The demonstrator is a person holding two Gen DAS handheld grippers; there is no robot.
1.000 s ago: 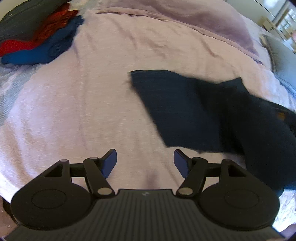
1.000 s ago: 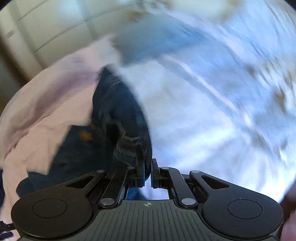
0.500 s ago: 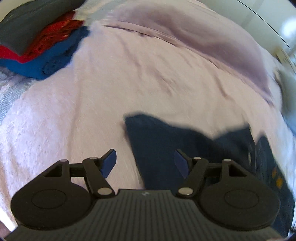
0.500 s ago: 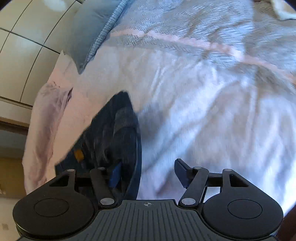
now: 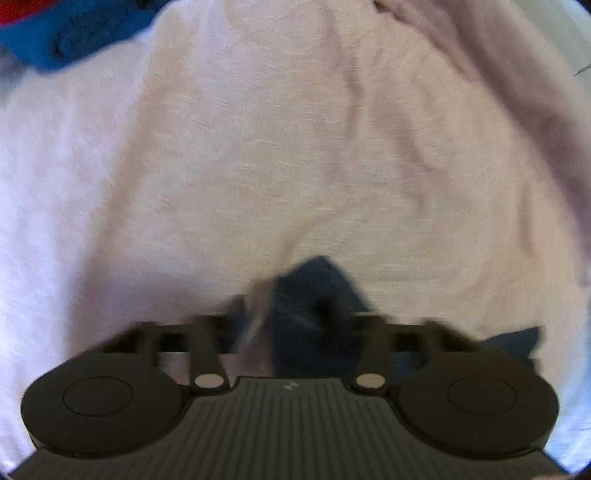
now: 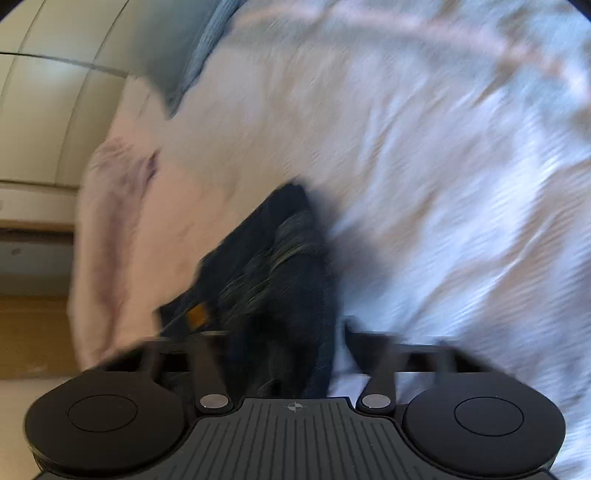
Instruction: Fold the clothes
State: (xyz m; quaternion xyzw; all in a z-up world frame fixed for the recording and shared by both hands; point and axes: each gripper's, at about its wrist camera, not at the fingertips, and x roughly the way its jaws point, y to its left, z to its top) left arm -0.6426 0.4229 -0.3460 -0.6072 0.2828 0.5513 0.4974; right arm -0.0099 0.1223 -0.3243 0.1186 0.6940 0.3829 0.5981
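Dark blue jeans lie on the bed. In the left wrist view one corner of the jeans (image 5: 317,295) pokes up between the fingers of my left gripper (image 5: 284,314), which stands open around it; motion blur smears the fingertips. In the right wrist view the bunched jeans (image 6: 280,266), with a tan patch (image 6: 197,314) at the waist, run from the middle of the frame down between the spread fingers of my right gripper (image 6: 288,332). That gripper is open, and its left fingertip is hidden by the denim. Whether any pad touches the cloth is lost in the blur.
A pink sheet (image 5: 295,147) covers the bed under the left gripper. Folded blue and red clothes (image 5: 74,33) sit at the far left. A pale blue duvet (image 6: 443,184) and a grey-blue pillow (image 6: 177,55) lie beyond the right gripper, with cupboard doors (image 6: 55,92) at left.
The right gripper let go of the jeans and opened, then moved over them. The left gripper advanced until the jeans' corner sits between its fingers.
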